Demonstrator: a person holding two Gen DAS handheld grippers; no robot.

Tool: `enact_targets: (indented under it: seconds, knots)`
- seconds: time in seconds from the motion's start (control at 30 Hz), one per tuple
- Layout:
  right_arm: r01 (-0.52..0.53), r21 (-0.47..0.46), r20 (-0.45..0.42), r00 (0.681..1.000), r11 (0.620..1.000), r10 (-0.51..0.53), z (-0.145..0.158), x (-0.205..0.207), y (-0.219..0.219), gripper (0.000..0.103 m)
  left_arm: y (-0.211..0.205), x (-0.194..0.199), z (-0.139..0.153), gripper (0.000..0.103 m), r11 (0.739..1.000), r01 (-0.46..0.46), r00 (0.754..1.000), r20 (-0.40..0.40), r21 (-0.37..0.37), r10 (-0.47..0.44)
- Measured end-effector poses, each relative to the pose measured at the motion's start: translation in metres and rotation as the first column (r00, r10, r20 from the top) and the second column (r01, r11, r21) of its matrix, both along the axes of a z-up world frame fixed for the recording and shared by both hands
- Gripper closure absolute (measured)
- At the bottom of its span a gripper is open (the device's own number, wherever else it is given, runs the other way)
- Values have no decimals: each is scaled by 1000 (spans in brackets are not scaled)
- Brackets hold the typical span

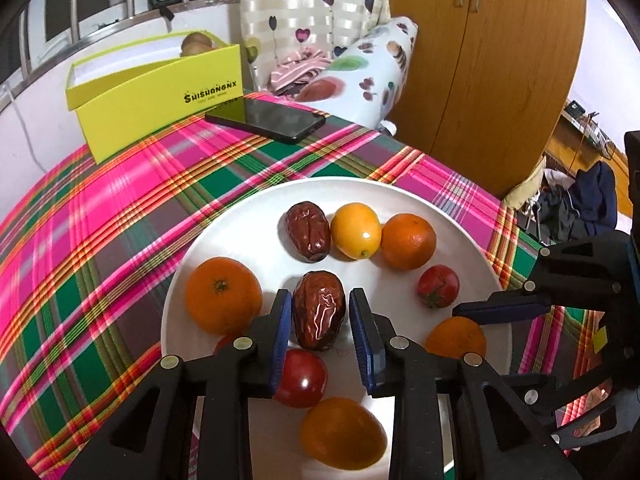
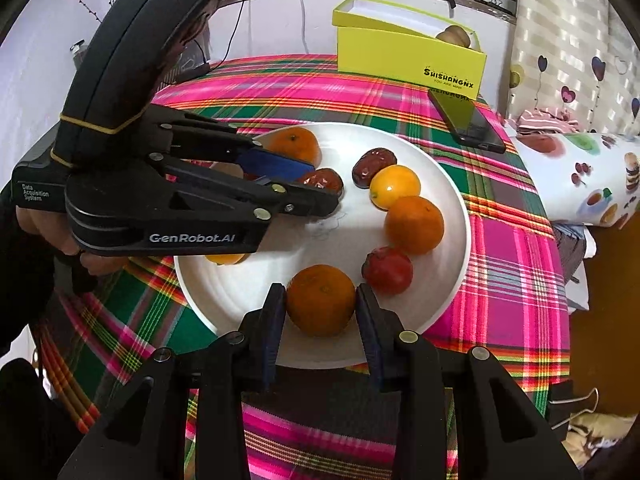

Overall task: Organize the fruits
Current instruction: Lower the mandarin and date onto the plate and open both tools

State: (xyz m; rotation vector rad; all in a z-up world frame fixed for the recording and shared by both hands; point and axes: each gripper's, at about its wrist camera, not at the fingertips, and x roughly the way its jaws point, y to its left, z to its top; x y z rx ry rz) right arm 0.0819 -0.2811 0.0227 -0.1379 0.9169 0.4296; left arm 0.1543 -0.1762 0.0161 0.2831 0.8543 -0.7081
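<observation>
The round white ceramic plate [image 1: 460,216] sits on a table covered with a pink, green and orange plaid cloth [image 1: 120,220], and it carries nearly all of the fruit. The left black two-finger gripper with blue pads [image 1: 320,316] has its fingers spread to either side of a wrinkled dark-red jujube [image 1: 319,309]; a narrow gap shows on the right side, so the jaws are apart and not yet closed on it. The right black two-finger gripper with blue pads [image 2: 321,306] brackets a small round orange tangerine [image 2: 321,304] at the near rim of the plate; the pads appear to touch or nearly touch its sides, and whether they press on it cannot be told. The tangerine rests on the plate, not lifted. Also on the plate are a second dark-red jujube [image 1: 308,231], a glossy yellow-orange citrus [image 1: 355,230], more tangerines and small red tomatoes. An open lime-yellow cardboard box [image 1: 160,96] stands at the far edge of the table, with one brownish round fruit [image 1: 196,43] visible inside; a black smartphone [image 1: 266,118] lies beside it. In my judgement the sorting is at an early stage: at most one item appears stowed, and roughly ten pieces remain on the plate.
</observation>
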Motion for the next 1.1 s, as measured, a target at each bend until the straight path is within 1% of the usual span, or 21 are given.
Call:
enact_targets:
  seconds: [0.13, 0.27, 0.4, 0.6, 0.73, 0.8, 0.87, 1.1]
  knots:
    - [8, 5, 18, 1000, 1000, -9, 7, -6, -1, 65, 6, -8, 8, 60, 1000, -23, 1000, 15, -20, 23]
    - [23, 5, 37, 999, 1000, -23, 14, -14, -1, 65, 15, -19, 18, 60, 997, -65, 997, 33, -37, 67]
    - [43, 10, 50, 998, 999, -43, 19, -23, -3, 65, 26, -39, 29, 60, 991, -119, 991, 50, -56, 122]
    - [71, 13, 61, 996, 997, -71, 22, -39, -4, 65, 40, -67, 37, 60, 980, -187, 980, 58, -74, 191]
    - [86, 10, 62, 994, 996, -86, 22, -48, -5, 64, 49, -83, 38, 60, 969, -234, 969, 62, -75, 239]
    - [92, 4, 61, 994, 996, -92, 20, -52, -4, 61, 54, -91, 38, 60, 965, -253, 964, 66, -74, 258]
    - [94, 3, 58, 994, 996, -94, 19, -57, -4, 61, 58, -98, 37, 60, 961, -268, 960, 66, -70, 273]
    - [97, -20, 29, 995, 995, -96, 5, -68, -2, 61, 67, -116, 21, 60, 948, -316, 947, 43, -41, 318]
